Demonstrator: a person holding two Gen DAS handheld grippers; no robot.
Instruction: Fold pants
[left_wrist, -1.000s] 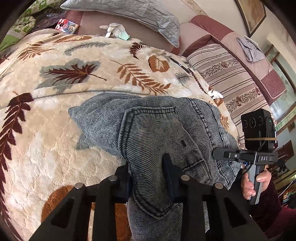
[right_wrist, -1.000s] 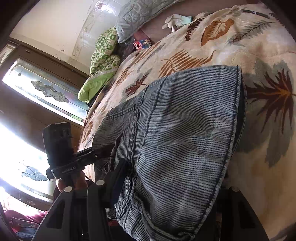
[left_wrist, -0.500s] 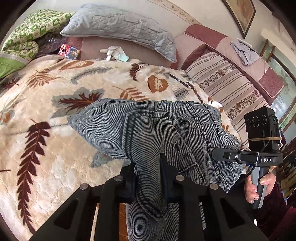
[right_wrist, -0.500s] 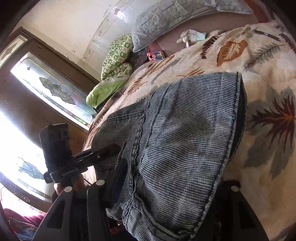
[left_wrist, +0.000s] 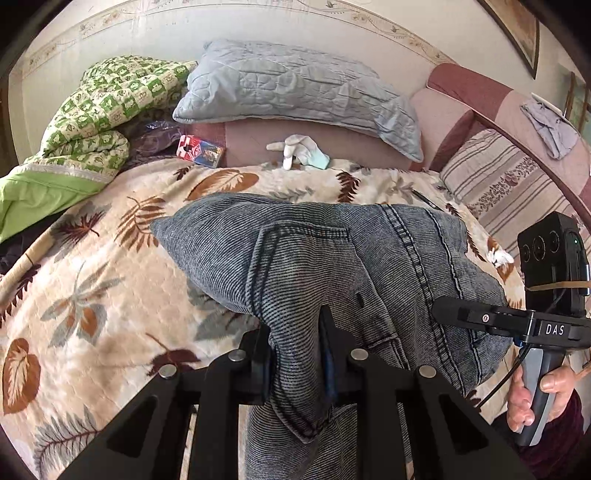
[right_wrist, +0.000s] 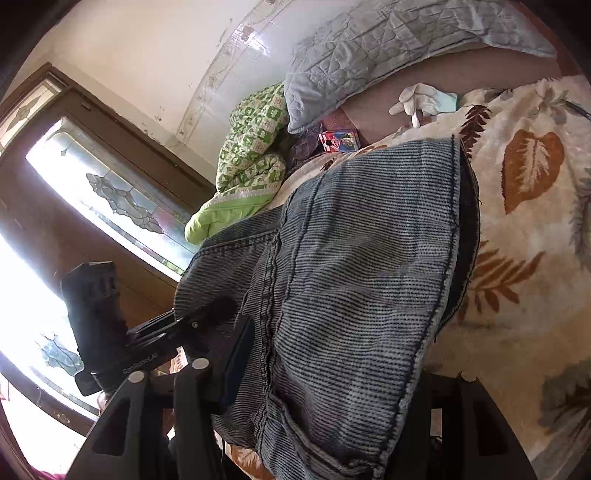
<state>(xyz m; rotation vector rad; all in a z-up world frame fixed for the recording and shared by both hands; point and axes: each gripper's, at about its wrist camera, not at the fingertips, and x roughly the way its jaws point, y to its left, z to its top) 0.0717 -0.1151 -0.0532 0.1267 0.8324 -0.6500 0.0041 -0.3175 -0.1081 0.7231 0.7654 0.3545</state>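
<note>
Over the leaf blanket (left_wrist: 110, 280), both hand-held grippers clamping jeans (left_wrist: 332, 266), "DAS" label (left_wrist: 554, 329).

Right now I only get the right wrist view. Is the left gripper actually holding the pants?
Observer: Yes. In the left wrist view the left gripper is shut on a bunched fold of the pants.
Operator: Which part of them?
Observer: Right below the back pocket, whose stitched outline faces that camera.
Operator: Anything off my frame, right side?
Observer: A striped cushion stands upright beyond the pants.
</note>
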